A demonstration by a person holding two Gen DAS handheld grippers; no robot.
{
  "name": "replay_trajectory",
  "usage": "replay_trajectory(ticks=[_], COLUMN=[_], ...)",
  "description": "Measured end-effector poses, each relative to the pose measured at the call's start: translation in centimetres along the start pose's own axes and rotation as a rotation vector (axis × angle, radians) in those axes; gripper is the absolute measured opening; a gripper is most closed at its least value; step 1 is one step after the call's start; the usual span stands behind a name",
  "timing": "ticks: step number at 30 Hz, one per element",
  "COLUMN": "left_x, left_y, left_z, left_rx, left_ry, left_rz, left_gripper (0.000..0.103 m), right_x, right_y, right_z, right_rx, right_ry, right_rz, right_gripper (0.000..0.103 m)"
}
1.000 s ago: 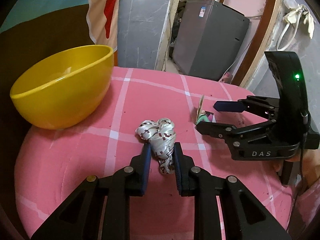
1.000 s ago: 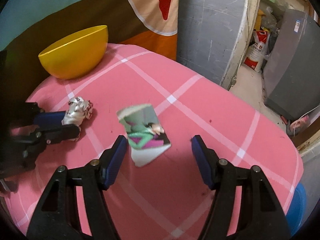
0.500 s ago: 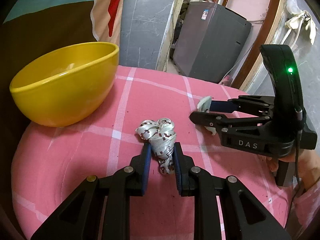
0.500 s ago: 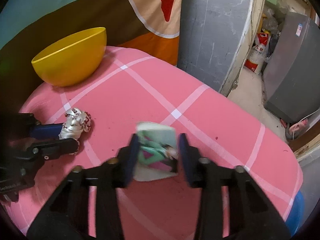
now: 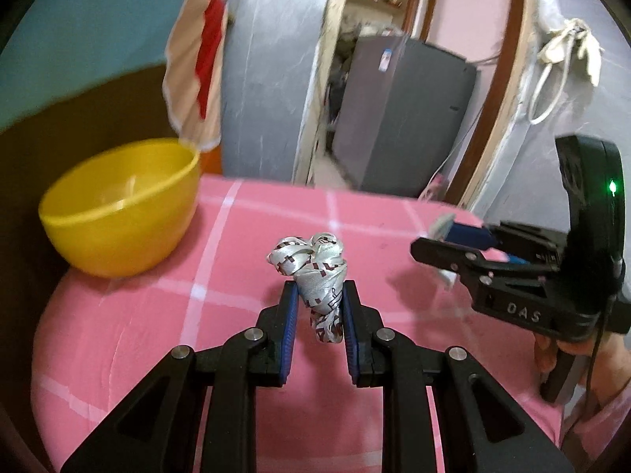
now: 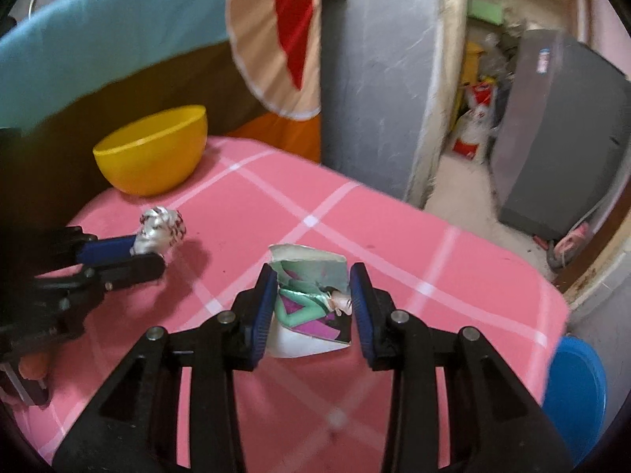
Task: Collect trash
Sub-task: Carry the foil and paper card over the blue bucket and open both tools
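Note:
My left gripper [image 5: 315, 307] is shut on a crumpled silver wrapper [image 5: 315, 272] and holds it above the pink checked table [image 5: 244, 244]. It also shows in the right wrist view [image 6: 159, 228]. My right gripper [image 6: 313, 295] is shut on a folded paper card with a green and purple picture [image 6: 311, 299], lifted off the table. In the left wrist view the right gripper [image 5: 453, 244] is at the right with the card's edge between its fingers. A yellow bowl [image 5: 118, 205] stands at the table's far left; it also shows in the right wrist view [image 6: 154, 149].
A grey appliance [image 5: 398, 118] stands on the floor beyond the table's far edge. A blue tub [image 6: 575, 386] sits below the table's right edge. A cloth-covered wall or board [image 6: 118, 47] rises behind the bowl.
The right gripper closed on the card and lifted it. The left gripper, shut on the wrapper throughout, raised it off the table. Both views have tilted upward.

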State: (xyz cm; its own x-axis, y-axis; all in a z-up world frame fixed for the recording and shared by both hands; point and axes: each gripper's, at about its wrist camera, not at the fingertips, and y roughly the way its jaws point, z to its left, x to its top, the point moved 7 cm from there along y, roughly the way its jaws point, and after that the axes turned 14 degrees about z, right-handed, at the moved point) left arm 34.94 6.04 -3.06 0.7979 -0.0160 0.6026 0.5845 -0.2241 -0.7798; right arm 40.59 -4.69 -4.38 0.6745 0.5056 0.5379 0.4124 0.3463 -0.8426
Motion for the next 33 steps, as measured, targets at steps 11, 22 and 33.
replay_trajectory(ticks=[11,22,33], left_x=[1.8,3.3,3.9], left_y=[-4.6,-5.9,-4.7], left_z=[-8.6,-17.5,-24.6], left_rx=[-0.019,-0.078,-0.129], left_ry=[0.084,0.154,0.222], left_rz=[-0.265,-0.4,-0.414], left_gripper=[0.018,0.018,0.018], right_x=[-4.0,-8.1,-11.6], right_y=[-10.8,-19.7,-22.7], right_z=[-4.8,-10.1,-14.2], right_rx=[-0.126,-0.341,-0.441], right_ry=[0.177,0.286,0.348], right_rz=[-0.291,-0.494,-0.536], right_gripper=[0.04,0.04,0.04])
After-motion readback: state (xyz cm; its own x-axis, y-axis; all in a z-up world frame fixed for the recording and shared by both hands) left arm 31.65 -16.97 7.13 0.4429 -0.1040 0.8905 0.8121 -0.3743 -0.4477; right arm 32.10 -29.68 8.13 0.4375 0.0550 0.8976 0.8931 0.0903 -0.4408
